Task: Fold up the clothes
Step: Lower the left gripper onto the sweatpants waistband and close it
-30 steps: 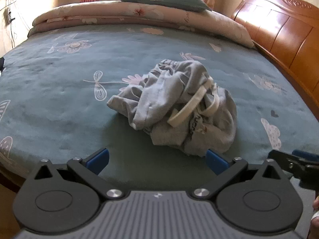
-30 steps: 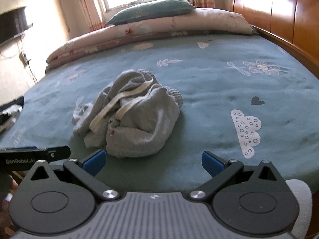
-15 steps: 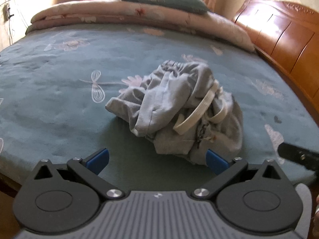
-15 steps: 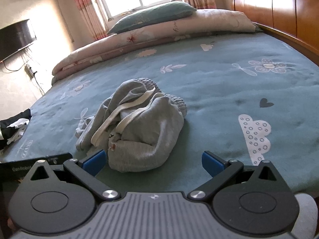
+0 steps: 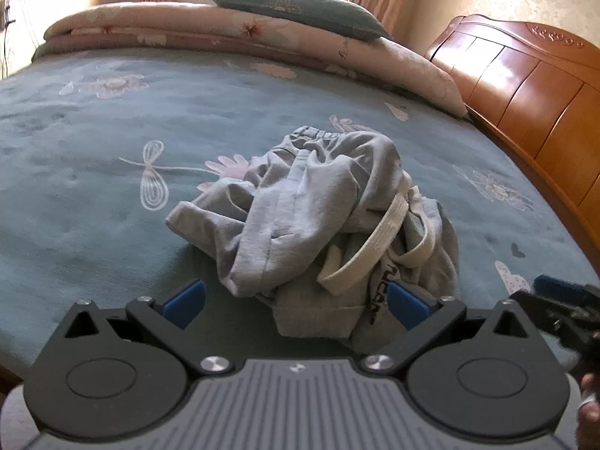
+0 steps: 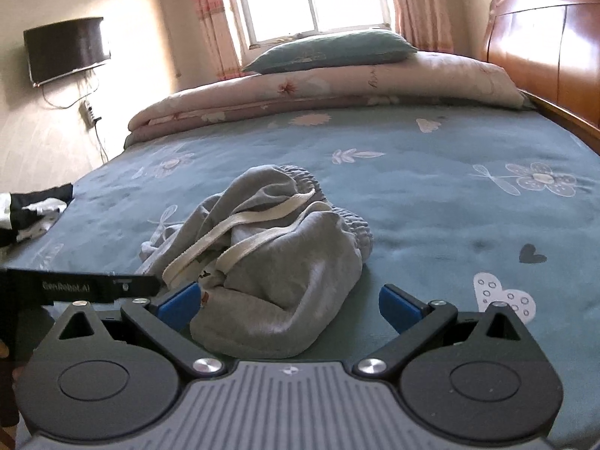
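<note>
Both grippers have closed in on the pile since a second ago. Left view: left gripper [image 5: 296, 302] spread, empty, straddling the near edge of one crumpled grey garment [image 5: 318, 221] mid-bed [image 5: 93, 195], apparently for a first grab. Right view: right gripper [image 6: 287, 302] likewise spread, empty; one pillow [image 6: 330, 50], one quilt [image 6: 337, 82].

Both cameras sit low at the bed's [image 5: 75, 120] near edge, facing the far window [image 6: 311, 0] from close beside each other, sharing the crumpled grey clothes [image 5: 318, 225] just ahead and the pillow [image 6: 330, 50].
</note>
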The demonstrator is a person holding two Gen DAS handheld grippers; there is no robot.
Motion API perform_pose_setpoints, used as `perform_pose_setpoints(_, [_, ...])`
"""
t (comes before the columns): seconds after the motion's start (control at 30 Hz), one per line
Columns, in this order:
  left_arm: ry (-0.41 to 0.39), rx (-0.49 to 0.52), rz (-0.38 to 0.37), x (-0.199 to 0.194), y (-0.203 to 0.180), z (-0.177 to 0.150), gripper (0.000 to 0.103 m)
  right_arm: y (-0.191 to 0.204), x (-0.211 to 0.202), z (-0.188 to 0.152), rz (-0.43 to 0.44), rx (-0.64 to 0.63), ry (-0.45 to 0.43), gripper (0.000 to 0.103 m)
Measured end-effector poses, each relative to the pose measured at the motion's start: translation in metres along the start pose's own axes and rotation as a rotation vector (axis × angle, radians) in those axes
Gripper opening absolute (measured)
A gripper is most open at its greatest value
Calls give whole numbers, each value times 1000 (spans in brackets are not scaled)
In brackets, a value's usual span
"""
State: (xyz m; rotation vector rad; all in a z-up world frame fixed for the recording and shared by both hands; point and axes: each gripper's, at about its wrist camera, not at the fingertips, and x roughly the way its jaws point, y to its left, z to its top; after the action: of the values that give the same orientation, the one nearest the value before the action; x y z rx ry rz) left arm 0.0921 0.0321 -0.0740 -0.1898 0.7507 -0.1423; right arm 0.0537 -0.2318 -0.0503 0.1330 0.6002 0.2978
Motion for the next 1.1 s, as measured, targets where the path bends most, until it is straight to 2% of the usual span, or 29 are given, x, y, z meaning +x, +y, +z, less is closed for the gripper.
perform_pose_setpoints(0.13, [2, 13, 47, 7, -2, 2, 101, -8, 11, -5, 25, 7, 30, 95])
perform_pose_setpoints(0.27, [11, 8, 52, 10, -1, 5, 98, -16, 23, -9, 27, 33, 74, 93])
perform_pose_setpoints(0.5, [-4, 13, 74, 11, 3, 11, 96, -30, 38, -11, 13, 74, 115, 93])
perform_pose_setpoints(0.7, [-13, 15, 64, 13, 8, 11, 98, -33, 46, -16, -13, 65, 148, 93])
perform_pose_setpoints(0.93, [-12, 12, 47, 15, 12, 7, 99, -34, 44, -16, -14, 76, 148, 93])
perform_pose_setpoints(1.1, [4, 7, 33, 15, 12, 3, 99, -32, 41, -17, 12, 92, 131, 97])
